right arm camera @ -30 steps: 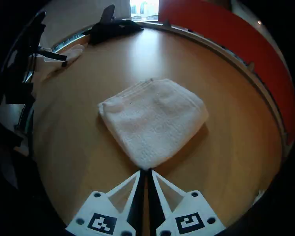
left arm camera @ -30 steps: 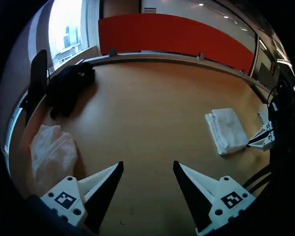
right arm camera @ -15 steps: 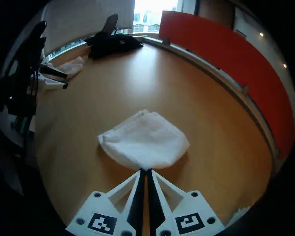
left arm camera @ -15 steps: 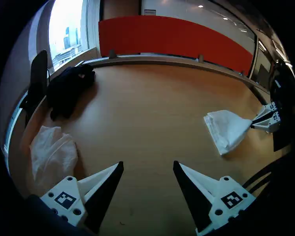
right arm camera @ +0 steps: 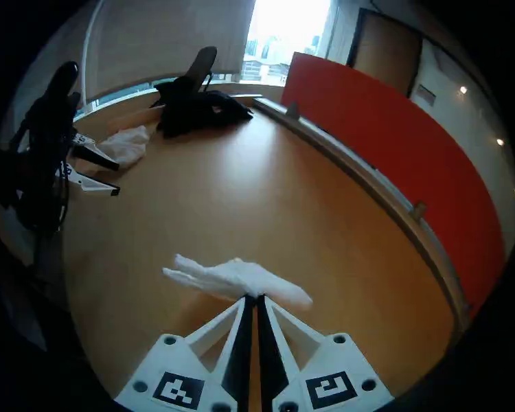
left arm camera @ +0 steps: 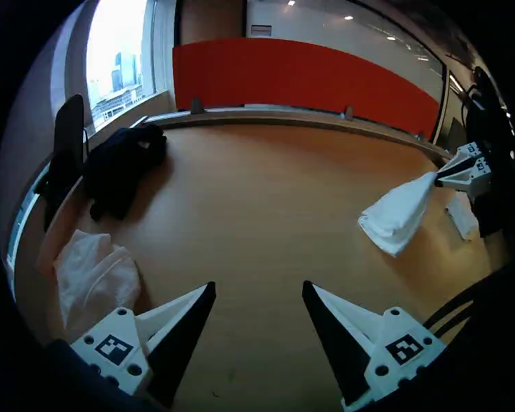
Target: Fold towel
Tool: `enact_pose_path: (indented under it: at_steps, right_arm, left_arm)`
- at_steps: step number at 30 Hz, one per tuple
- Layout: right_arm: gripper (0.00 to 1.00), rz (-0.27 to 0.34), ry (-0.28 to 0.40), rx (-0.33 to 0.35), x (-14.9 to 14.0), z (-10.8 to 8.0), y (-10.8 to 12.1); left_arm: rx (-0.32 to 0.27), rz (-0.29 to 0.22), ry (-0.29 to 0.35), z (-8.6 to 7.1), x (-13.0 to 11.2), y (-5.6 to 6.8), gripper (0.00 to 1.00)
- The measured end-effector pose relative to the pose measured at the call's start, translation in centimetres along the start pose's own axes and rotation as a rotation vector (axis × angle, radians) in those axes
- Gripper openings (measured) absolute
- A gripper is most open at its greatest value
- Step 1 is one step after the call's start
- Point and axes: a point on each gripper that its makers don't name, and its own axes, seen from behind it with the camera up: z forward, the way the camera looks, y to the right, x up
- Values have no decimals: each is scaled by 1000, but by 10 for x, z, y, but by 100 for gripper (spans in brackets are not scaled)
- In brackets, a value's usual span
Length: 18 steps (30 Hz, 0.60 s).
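Note:
A folded white towel [left arm camera: 398, 213] hangs in the air over the wooden table [left arm camera: 271, 199], pinched by one corner in my right gripper [left arm camera: 437, 176]. In the right gripper view the towel [right arm camera: 240, 278] sticks out flat from the shut right gripper [right arm camera: 255, 300], clear of the tabletop. My left gripper [left arm camera: 257, 292] stands open low over the near part of the table, with nothing between its fingers. It also appears far left in the right gripper view, as the left gripper [right arm camera: 113, 178] held by a dark-sleeved arm.
A crumpled white cloth [left arm camera: 93, 275] lies at the near left of the table. A black garment [left arm camera: 123, 165] lies at the far left by a dark chair [left arm camera: 66, 130]. Another small white cloth [left arm camera: 462, 216] lies under the right gripper. A red partition [left arm camera: 305, 72] backs the table.
The right gripper has lifted the folded towel off the table by its corner, so it now hangs in the air. The left gripper has stayed open and still.

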Motion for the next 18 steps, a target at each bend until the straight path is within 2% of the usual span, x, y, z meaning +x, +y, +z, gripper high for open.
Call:
enact_pose_path:
  at_steps: [8, 18]
  right_arm:
    - [5, -15, 28, -23, 22, -15, 18]
    - [5, 6, 17, -44, 12, -39, 46]
  left_arm:
    - [-9, 5, 14, -1, 6, 4, 94]
    - [-19, 12, 19, 0, 10, 9, 94]
